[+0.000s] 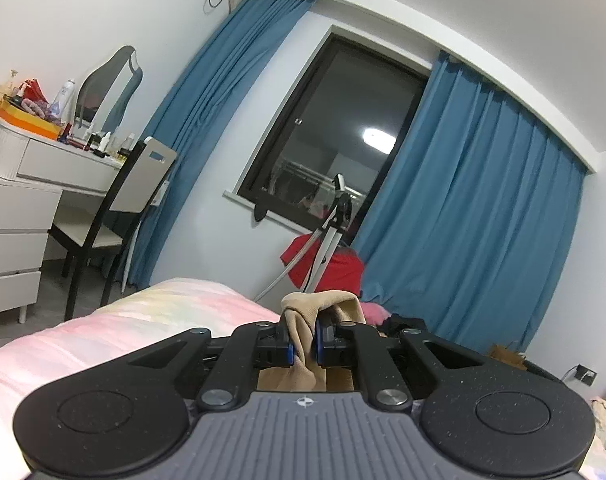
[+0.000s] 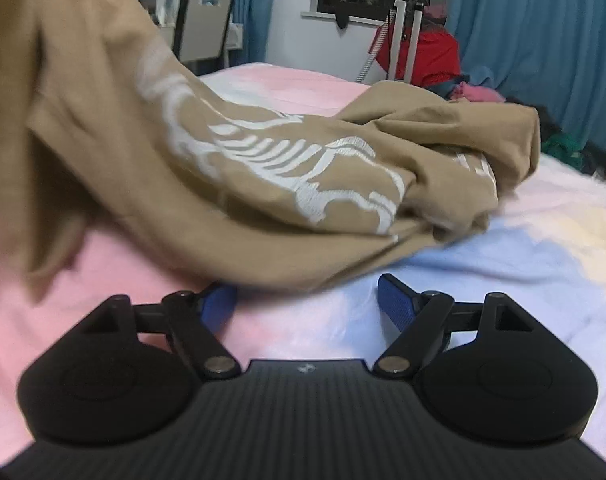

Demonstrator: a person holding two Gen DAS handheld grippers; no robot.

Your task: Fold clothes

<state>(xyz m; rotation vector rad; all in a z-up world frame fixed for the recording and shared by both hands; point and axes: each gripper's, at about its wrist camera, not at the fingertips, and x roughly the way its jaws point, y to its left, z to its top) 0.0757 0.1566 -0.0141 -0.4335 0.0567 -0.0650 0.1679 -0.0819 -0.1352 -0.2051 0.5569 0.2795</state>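
A tan garment (image 2: 263,168) with a white skeleton print lies crumpled across the pastel bedsheet (image 2: 483,264); its left part rises off the bed toward the upper left. In the left wrist view my left gripper (image 1: 303,342) is shut on a bunched fold of this tan garment (image 1: 315,308), held above the bed. My right gripper (image 2: 307,300) is open just above the sheet, its blue pads (image 2: 397,300) at the garment's near edge with nothing between them.
A pink, yellow and blue sheet (image 1: 123,320) covers the bed. Beyond it stand a white dressing table (image 1: 43,168) with a chair (image 1: 119,216), blue curtains (image 1: 483,216), a dark window, a metal stand (image 1: 327,236) and a red bag (image 1: 335,268). More clothes (image 2: 483,92) lie at the bed's far edge.
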